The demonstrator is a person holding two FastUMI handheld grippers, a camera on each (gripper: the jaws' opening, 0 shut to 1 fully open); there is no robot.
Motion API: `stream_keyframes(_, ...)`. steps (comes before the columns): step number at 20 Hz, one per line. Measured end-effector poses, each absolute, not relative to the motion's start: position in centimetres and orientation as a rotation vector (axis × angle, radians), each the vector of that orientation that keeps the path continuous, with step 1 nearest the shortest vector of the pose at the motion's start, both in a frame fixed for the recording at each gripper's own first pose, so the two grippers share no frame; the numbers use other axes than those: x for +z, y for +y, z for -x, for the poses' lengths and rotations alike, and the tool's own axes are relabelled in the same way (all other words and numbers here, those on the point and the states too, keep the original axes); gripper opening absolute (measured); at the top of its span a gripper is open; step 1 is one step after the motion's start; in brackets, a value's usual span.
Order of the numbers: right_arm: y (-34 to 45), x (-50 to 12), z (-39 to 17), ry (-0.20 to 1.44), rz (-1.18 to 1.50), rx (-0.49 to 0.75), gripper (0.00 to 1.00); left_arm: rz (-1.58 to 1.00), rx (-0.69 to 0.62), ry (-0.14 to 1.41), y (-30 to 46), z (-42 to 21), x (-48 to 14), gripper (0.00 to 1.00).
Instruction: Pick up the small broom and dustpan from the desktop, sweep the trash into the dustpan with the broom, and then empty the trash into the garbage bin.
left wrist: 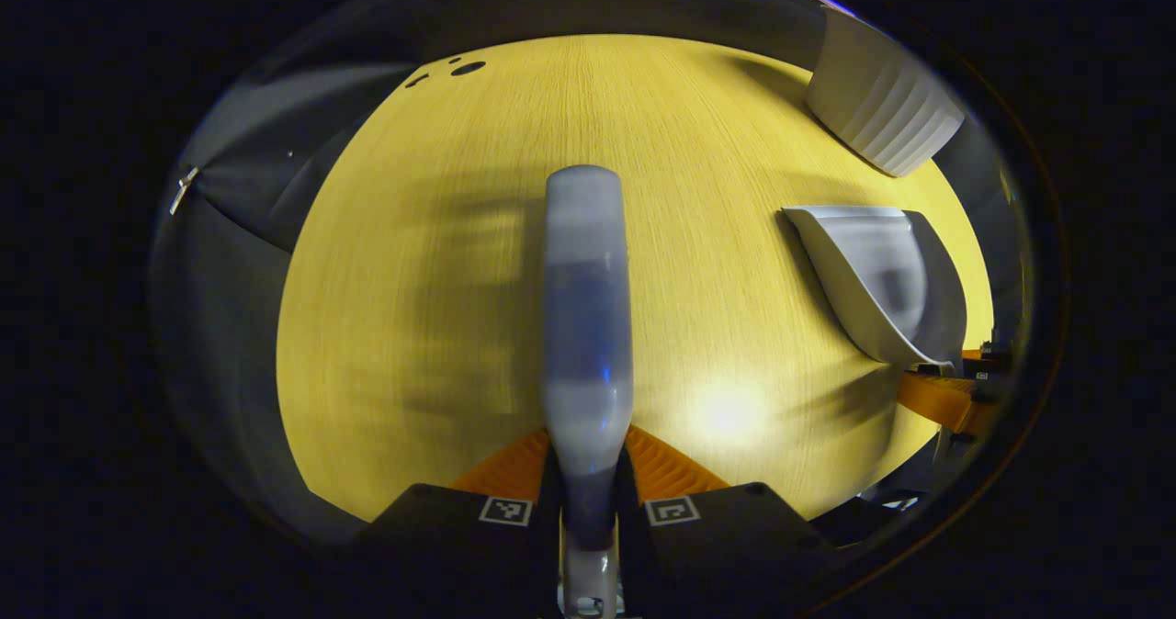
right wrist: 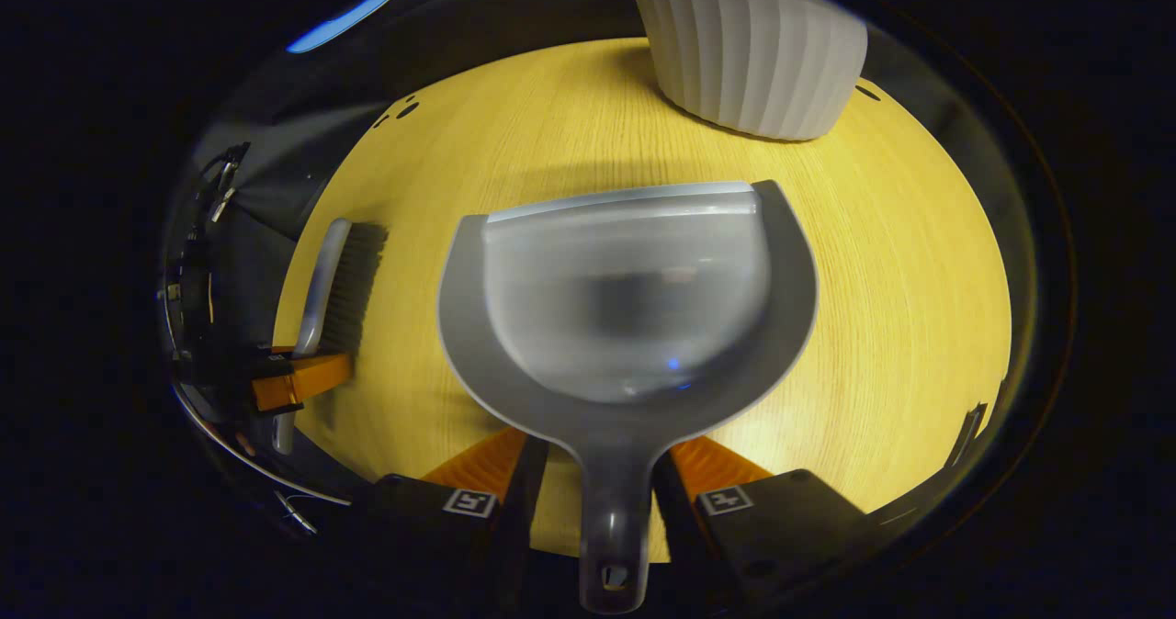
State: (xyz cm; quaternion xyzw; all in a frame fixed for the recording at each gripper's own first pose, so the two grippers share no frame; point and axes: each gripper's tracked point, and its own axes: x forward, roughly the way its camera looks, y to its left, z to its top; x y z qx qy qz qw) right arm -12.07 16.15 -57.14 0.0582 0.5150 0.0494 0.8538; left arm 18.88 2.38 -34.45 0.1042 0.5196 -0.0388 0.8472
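In the left gripper view my left gripper [left wrist: 588, 458] is shut on the handle of the small grey broom [left wrist: 588, 316], which points away over the wooden desktop [left wrist: 441, 261]. The right gripper view shows the broom [right wrist: 338, 284] bristles-down at the left, with the left gripper [right wrist: 299, 378] on its handle. My right gripper [right wrist: 614, 461] is shut on the handle of the grey dustpan [right wrist: 625, 307], held level just above the desk with its lip facing the bin. The left gripper view has the dustpan [left wrist: 882, 279] at the right, with the right gripper [left wrist: 946, 394] behind it.
A white ribbed garbage bin [right wrist: 753, 45] stands on the desk just beyond the dustpan's lip, and at the far right [left wrist: 882, 105] in the left gripper view. Small dark holes [left wrist: 464, 68] mark the desk's far left corner. Dark booth walls surround the desk.
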Motion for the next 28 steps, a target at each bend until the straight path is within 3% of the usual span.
stream_keyframes(1,16.1,-56.8,12.1,1.074,-0.124,0.106,0.92,-0.22,-0.093,1.083,2.1,-18.9,-34.0,0.34)
stream_keyframes(2,16.1,-56.7,12.0,1.064,-0.124,0.107,0.77,-0.213,-0.106,1.074,1.9,-18.8,-33.7,0.37)
stream_keyframes(3,16.1,-56.4,12.1,1.058,-0.123,0.102,1.0,-0.208,-0.112,1.056,1.8,-18.7,-33.0,0.41)
stream_keyframes(6,16.2,-54.8,12.5,1.017,-0.121,0.099,0.99,-0.193,-0.108,0.984,1.6,-18.5,-30.7,0.96)
stream_keyframes(8,16.0,-53.0,13.0,0.967,-0.108,0.103,0.99,-0.154,-0.098,0.951,1.3,-17.2,-28.9,0.93)
stream_keyframes(14,15.0,-43.6,12.5,0.724,-0.118,0.099,0.99,-0.089,-0.093,0.748,0.0,-14.4,-22.0,0.96)
stream_keyframes(21,13.4,-31.2,12.1,0.312,-0.073,0.06,0.99,-0.081,-0.082,0.325,-2.3,-13.7,-10.5,0.96)
stream_keyframes(28,11.7,-25.9,14.7,0.064,-0.03,0.01,0.99,-0.027,-0.107,-0.05,-5.7,-10.7,-1.7,0.95)
